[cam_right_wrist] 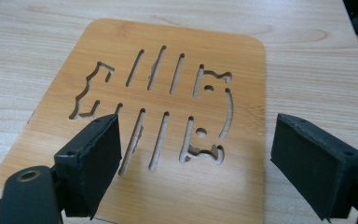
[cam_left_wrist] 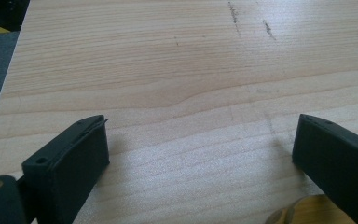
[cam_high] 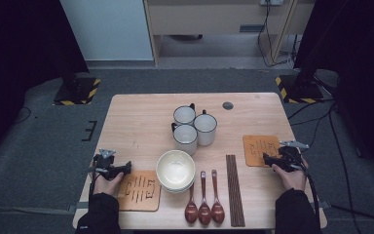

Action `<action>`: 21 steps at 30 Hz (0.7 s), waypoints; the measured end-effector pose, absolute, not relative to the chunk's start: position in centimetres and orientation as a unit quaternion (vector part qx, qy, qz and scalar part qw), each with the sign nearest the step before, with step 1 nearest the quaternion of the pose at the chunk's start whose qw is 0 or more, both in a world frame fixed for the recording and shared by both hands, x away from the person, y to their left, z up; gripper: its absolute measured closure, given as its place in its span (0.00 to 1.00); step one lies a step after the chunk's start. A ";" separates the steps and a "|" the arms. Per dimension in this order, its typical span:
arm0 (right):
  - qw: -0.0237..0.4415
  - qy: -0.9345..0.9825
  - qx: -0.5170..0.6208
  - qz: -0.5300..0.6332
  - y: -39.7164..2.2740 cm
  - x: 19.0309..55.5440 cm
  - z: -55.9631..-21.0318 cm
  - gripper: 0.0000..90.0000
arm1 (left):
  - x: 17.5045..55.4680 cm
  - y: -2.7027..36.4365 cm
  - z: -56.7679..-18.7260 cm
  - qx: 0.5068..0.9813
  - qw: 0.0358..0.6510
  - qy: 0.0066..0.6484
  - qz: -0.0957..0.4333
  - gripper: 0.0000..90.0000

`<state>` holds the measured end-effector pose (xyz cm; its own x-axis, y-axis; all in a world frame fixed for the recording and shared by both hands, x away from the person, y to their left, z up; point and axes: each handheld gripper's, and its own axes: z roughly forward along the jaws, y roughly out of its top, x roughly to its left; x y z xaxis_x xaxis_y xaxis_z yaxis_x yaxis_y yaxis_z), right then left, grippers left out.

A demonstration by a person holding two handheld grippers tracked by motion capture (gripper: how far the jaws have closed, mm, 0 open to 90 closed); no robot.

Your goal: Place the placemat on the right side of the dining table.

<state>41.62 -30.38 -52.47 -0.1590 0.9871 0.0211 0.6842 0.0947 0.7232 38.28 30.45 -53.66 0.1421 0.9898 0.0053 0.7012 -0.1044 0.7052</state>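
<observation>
Jaws of the right gripper (cam_right_wrist: 196, 154) gape over the slotted square bamboo trivet (cam_right_wrist: 168, 93), seemingly above it; the left gripper (cam_left_wrist: 200, 149), also spread, faces bare pale wooden table (cam_left_wrist: 168, 56).

Grey carpet floor (cam_high: 39, 141), wooden cabinet (cam_high: 214, 19) behind, black drapes (cam_high: 19, 39) at both sides

Wooden table (cam_high: 131, 122) carries mugs (cam_high: 194, 127) at centre, bowl (cam_high: 175, 169), spoons (cam_high: 204, 200), chopsticks (cam_high: 234, 187) toward 6, trivets (cam_high: 139, 190) at 7 and 3.
</observation>
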 end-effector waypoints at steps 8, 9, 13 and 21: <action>0.262 0.682 0.601 0.324 -30.5 41.3 -51.7 0.22 | 38.3 30.4 -53.7 0.700 0.285 0.607 0.248 0.01; 0.264 0.679 0.601 0.328 -30.5 41.2 -51.6 0.23 | 38.3 30.4 -53.7 0.699 0.284 0.608 0.248 0.00; 0.258 0.673 0.604 0.341 -30.4 41.1 -50.9 0.23 | 38.3 30.4 -53.7 0.699 0.284 0.608 0.248 0.00; 0.250 0.684 0.578 0.368 -29.1 40.9 -49.8 0.13 | 38.2 30.6 -53.7 0.696 0.287 0.608 0.251 0.03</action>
